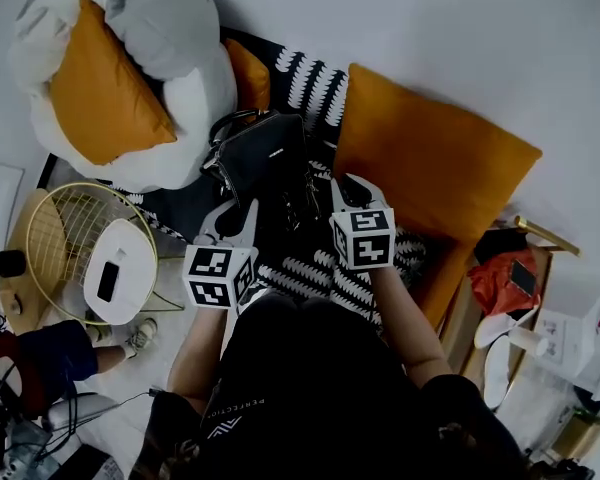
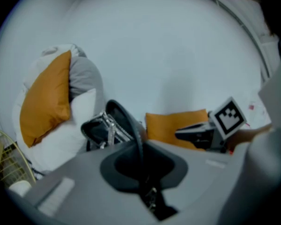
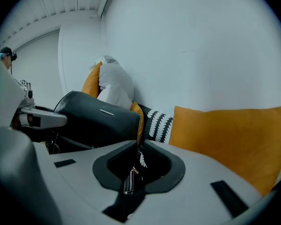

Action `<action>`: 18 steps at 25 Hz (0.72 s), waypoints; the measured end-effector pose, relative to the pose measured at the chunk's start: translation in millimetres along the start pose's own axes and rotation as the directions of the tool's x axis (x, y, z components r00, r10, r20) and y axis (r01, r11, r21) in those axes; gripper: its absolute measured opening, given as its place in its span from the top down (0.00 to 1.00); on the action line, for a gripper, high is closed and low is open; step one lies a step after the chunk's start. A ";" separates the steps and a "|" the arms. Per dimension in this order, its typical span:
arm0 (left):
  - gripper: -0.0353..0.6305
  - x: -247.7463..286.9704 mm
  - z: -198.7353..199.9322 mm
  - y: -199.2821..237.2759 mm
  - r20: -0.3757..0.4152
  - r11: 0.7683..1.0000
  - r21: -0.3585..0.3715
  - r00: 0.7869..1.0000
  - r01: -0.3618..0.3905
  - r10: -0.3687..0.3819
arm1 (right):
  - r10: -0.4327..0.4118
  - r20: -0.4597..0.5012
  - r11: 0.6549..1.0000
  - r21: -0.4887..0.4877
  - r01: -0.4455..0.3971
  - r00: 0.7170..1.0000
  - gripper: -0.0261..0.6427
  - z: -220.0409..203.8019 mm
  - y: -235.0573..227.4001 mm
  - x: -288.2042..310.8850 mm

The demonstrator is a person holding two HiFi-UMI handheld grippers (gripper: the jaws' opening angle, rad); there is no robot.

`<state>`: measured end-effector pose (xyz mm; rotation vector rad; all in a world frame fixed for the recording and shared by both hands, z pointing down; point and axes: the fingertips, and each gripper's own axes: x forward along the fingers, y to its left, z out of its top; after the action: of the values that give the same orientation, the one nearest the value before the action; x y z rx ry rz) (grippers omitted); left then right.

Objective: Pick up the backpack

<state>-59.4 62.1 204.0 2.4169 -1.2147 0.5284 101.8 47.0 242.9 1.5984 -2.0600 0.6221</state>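
Backpack [image 1: 265,158]: black, just left of the big orange pillow [image 1: 430,168], over the patterned blanket [image 1: 315,83]. Cannot tell whether its base has left the sofa.

Left hand-held gripper [image 1: 238,216]: jaws pinched together on a dark strap [image 2: 131,123] that arcs up to the bag.

Right hand-held gripper [image 1: 352,190], nearer the pillow: jaws closed on another strap, with a metal fitting [image 3: 130,182] sitting at the pinch.

Risks, as judged:
- Both holds are on thin webbing, so the straps may slide through the pads once the full weight hangs.
- The fitting at the right pinch could keep the pads from seating flat.
- If one side rises faster, the bag tips. Its top looks partly open in the left gripper view, so contents might spill.
- A swinging bag could knock the pillow.
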 end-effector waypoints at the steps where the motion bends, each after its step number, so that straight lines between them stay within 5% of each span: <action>1: 0.91 -2.0 2.5 -0.4 0.002 1.000 0.003 1.000 0.000 0.000 | 0.001 0.007 1.000 -0.003 -0.001 1.000 0.90 2.2 1.1 -2.6; 18: 0.91 -34.9 26.7 -7.9 0.057 1.000 0.027 0.998 0.009 -0.010 | -0.012 0.069 1.000 0.012 0.011 0.998 0.96 23.9 13.8 -29.4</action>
<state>-68.0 76.8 162.8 2.4743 -1.2263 0.4788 93.1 58.2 205.2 1.6591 -2.0989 0.5827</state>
